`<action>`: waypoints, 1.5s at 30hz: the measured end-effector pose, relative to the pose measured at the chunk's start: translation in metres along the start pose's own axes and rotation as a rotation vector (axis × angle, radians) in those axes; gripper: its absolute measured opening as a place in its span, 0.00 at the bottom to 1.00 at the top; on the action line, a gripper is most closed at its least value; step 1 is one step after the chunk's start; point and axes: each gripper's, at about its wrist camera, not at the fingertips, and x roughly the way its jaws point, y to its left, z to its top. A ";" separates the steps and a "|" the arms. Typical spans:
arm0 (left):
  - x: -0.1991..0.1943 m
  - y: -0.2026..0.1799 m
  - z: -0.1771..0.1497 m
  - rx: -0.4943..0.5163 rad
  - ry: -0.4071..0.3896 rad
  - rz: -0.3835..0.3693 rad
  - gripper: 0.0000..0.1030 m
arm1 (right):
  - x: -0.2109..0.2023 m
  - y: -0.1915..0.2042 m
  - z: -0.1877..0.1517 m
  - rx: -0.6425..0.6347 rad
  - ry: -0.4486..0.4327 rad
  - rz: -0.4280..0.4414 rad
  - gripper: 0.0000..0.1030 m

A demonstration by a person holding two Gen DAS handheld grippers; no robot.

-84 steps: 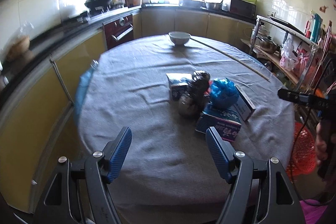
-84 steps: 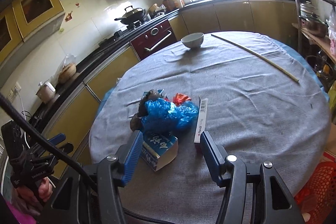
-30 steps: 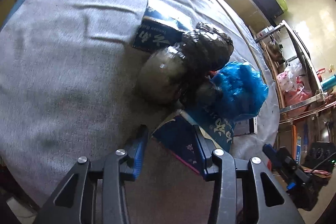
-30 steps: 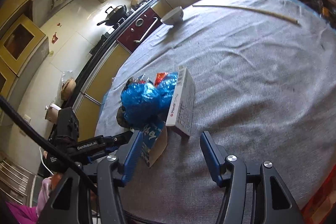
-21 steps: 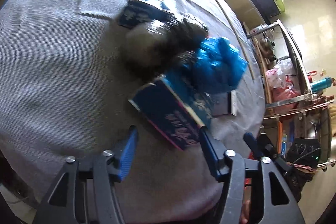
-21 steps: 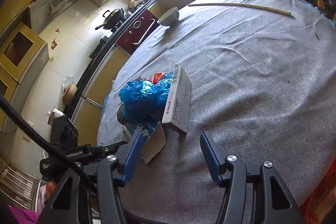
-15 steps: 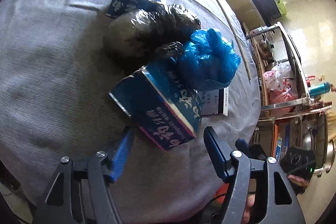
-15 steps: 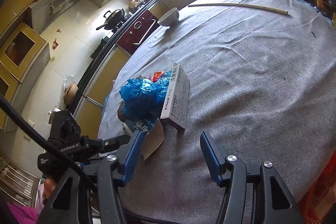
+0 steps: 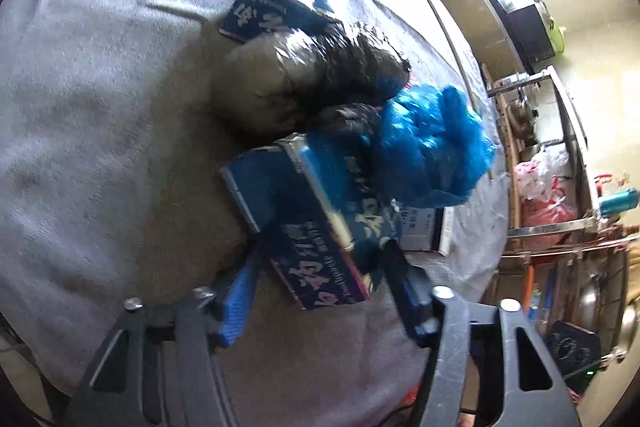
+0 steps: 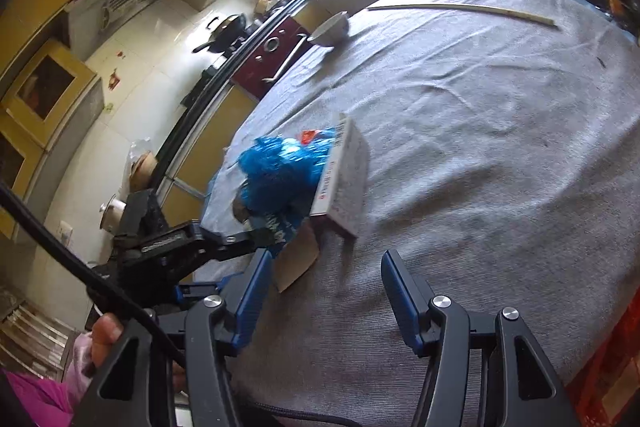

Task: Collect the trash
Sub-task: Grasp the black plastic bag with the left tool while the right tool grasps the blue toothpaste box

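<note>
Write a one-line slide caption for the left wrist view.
Left hand-held gripper straddling a dark blue carton beside crumpled blue bag and black bag.

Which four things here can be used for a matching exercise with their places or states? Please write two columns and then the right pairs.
Column 1
1. dark blue carton
2. blue plastic bag
3. white bowl
4. right gripper

Column 2
a. at the far edge of the table
b. open, holding nothing
c. between the left gripper's fingers
d. crumpled, lying on the carton

Pairs: 1-c, 2-d, 3-a, 4-b
</note>
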 end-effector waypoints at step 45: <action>-0.103 0.061 0.036 0.330 -0.230 0.146 0.59 | 0.104 0.083 -0.025 -0.435 0.136 -0.142 0.58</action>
